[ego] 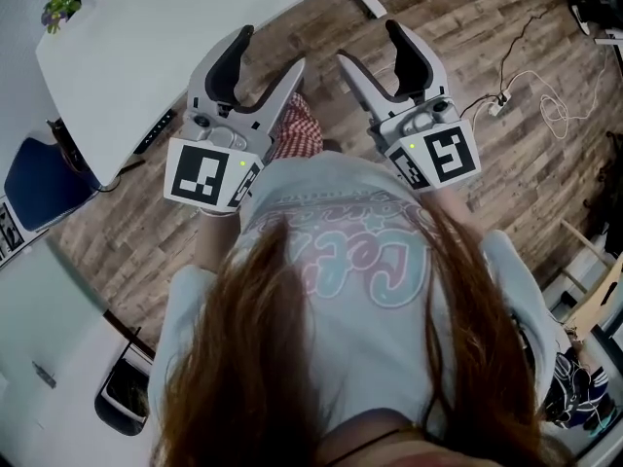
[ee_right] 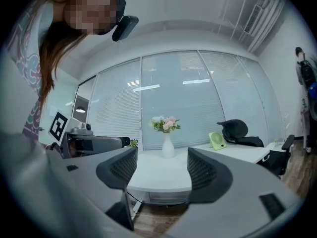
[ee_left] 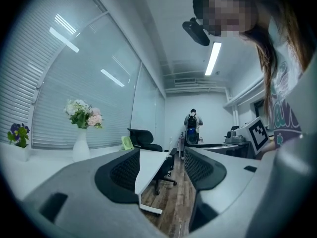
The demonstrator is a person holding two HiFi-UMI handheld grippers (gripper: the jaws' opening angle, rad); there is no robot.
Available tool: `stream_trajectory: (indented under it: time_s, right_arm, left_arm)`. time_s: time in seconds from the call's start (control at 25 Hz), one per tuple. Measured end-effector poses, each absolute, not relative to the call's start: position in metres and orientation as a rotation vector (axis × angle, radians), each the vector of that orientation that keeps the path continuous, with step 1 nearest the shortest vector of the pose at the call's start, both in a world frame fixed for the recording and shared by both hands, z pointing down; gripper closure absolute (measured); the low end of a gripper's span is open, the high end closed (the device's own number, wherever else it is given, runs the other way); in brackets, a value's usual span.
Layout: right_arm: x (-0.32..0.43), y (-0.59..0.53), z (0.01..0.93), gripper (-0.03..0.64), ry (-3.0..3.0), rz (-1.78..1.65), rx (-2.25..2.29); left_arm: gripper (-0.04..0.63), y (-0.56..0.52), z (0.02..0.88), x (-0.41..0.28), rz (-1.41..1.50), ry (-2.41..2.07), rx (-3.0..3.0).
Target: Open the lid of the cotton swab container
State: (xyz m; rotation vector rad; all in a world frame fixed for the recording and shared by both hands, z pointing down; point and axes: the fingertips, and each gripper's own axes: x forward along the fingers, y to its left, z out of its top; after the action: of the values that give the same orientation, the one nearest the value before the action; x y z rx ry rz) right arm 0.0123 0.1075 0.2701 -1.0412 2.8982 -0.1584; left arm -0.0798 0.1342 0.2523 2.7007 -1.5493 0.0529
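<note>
Above the wooden floor [ego: 467, 95], just off the long edge of the white table [ego: 195, 27]: left gripper [ego: 271, 52] and right gripper [ego: 370, 45] held side by side in front of the torso, pointing level into the room. Left gripper spread wide, nothing between its mesh-faced pads [ee_left: 124, 170] but far-off floor and a table edge. Right gripper likewise wide and empty, aimed across the table top at a vase of flowers [ee_right: 167, 133] near the far edge by the window blinds, with a small green fan [ee_right: 216, 140] further right along that edge and a black office chair [ee_right: 237, 130] beyond. Near the table's left corner in the head view, a small potted plant [ego: 60, 6]. Far down the room in the left gripper view, another person [ee_left: 192, 123] standing.

No sign of the cotton swab container in any of the three views: not on the visible stretch of table top, not on the floor, not between either pair of jaws. Possibly out of frame; impossible to say where.

Judged from this, task not begun in any visible way. Nothing gripped, no lid touched, no container steadied. All left to do: finding and reaching the container, bracing its body with one tool, catching the lid with the other, working it open. Probably a set-up moment rather than a working one.
</note>
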Motion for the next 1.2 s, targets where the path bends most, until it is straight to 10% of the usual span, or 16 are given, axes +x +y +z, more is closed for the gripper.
stream_trajectory:
  time_s: [1.2]
  right_arm:
    - [-0.028,-0.119,0.267,0.316,2.851,-0.13,-1.244]
  left_arm:
    - [0.345,-0.097,0.26,-0.118,0.118,-1.252,2.84]
